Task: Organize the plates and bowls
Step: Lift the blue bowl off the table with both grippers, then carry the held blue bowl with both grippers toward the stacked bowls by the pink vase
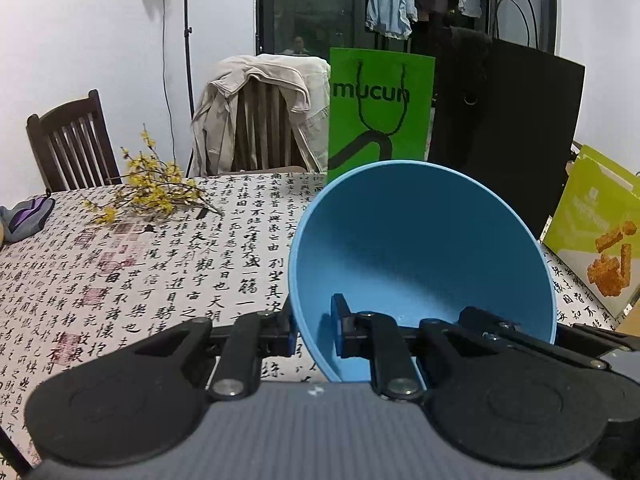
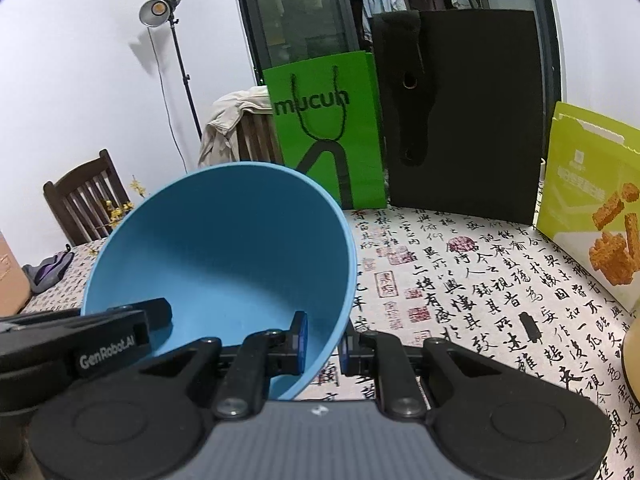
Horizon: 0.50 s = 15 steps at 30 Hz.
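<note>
A blue bowl (image 1: 420,248) (image 2: 224,248) is held between both grippers, tilted so its inside faces the cameras, above the calligraphy tablecloth (image 1: 168,280). My left gripper (image 1: 314,332) is shut on the bowl's left rim, one finger inside and one outside. My right gripper (image 2: 324,346) is shut on the opposite rim, gripping the wall the same way. The right gripper's finger (image 1: 500,324) shows inside the bowl in the left wrist view. The left gripper's finger (image 2: 156,314) shows in the right wrist view.
At the back of the table stand a green paper bag (image 1: 380,112) (image 2: 328,128) and a black bag (image 1: 508,132) (image 2: 464,112). A yellow-green snack box (image 2: 592,200) is on the right. Yellow flower twigs (image 1: 156,188), a purple cloth (image 1: 28,220) and chairs (image 1: 260,116) lie left.
</note>
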Motion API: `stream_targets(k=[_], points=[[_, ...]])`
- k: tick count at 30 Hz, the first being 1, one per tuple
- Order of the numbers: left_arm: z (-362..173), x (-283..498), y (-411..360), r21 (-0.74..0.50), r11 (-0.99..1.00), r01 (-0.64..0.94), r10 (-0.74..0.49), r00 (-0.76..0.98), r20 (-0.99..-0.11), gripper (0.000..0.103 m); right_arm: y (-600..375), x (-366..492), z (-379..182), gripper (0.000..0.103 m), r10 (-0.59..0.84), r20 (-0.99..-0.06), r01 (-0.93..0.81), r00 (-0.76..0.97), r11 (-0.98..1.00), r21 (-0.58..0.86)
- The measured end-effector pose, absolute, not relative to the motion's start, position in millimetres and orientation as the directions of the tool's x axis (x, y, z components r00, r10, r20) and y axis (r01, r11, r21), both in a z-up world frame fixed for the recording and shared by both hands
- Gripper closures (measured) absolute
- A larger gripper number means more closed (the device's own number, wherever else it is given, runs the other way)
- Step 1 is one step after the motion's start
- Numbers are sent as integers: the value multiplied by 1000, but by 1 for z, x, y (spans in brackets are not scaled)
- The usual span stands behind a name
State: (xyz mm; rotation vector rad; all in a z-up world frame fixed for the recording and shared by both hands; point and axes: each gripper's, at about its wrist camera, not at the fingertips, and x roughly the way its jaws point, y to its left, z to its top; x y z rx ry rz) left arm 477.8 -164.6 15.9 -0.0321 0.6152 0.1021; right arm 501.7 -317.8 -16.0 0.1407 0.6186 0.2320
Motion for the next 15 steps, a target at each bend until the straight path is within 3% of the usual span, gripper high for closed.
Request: stream_targets(k=[15], points=[[29, 438, -130, -12, 990, -143, 112, 826, -553, 86, -284, 474, -1, 88, 288, -536, -224, 794, 957, 183]])
